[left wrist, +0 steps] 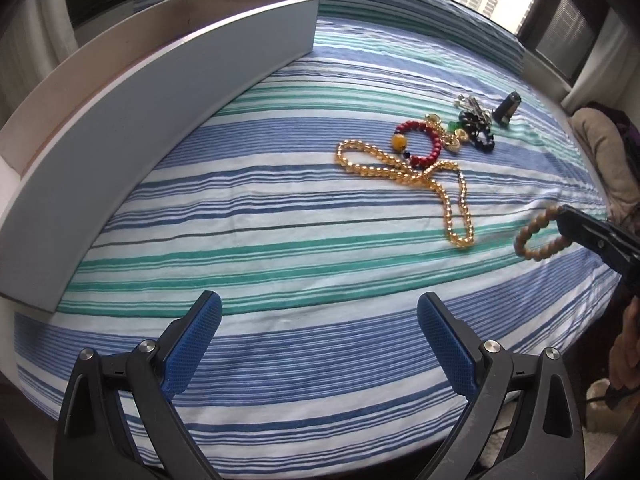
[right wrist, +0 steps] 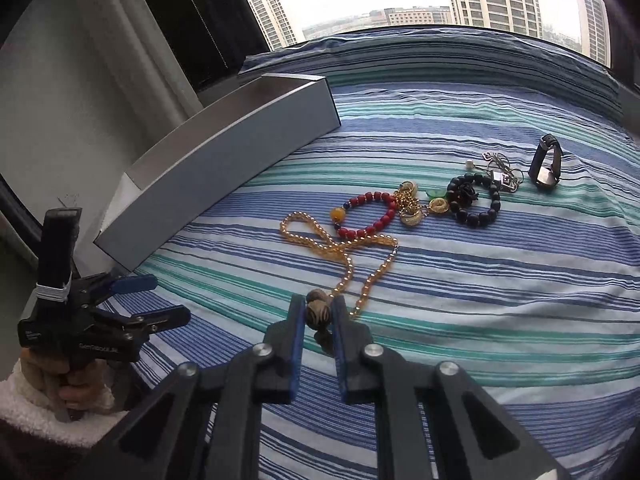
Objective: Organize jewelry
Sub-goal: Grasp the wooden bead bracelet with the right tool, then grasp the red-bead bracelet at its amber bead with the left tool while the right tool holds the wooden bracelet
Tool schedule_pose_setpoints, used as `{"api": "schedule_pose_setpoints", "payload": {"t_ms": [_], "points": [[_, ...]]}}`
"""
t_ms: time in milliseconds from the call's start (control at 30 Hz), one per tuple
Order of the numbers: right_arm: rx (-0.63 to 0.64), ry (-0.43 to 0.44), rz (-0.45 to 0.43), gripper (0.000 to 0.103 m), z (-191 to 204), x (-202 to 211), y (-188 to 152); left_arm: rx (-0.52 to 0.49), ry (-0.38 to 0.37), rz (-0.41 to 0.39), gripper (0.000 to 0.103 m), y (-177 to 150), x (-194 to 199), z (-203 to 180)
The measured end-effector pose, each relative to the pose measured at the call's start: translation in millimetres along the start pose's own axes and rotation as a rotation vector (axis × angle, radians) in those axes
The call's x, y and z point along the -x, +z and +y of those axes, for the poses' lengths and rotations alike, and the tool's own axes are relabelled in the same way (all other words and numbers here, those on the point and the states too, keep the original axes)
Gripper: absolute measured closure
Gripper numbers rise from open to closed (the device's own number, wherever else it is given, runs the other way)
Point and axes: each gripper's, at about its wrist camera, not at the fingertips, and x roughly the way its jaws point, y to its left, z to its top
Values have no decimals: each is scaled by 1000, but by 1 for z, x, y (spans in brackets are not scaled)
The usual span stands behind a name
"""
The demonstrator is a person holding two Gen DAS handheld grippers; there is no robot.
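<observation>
My right gripper is shut on a brown wooden bead bracelet, held above the striped bedspread; in the left wrist view that bracelet hangs from the right gripper at the right edge. My left gripper stands open over the near part of the bed with nothing between its blue pads; the right wrist view shows it open at the left. On the bed lie a long amber bead necklace, a red bead bracelet, a black bead bracelet, gold pieces and a silver chain.
A long open grey box lies along the bed's left side, its inside bare as far as I can see. A dark watch stands at the far right of the jewelry. A window lies beyond the bed's far edge. A hand in a fleecy sleeve holds the left gripper.
</observation>
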Motion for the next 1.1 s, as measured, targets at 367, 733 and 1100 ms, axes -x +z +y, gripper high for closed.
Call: {"api": "schedule_pose_setpoints", "payload": {"t_ms": [367,733,1100], "points": [[-75,-24,-57,89,-16,41,-21,-97,-120,2,5,107,-37,-52],[-75,-45,-101,89,-23,68,-26,-106,-131,96,5,127,-60,-55],[-129,-50,-98,89,-35,69,-32,-52,-174,247,10,160,-87,-49]]}}
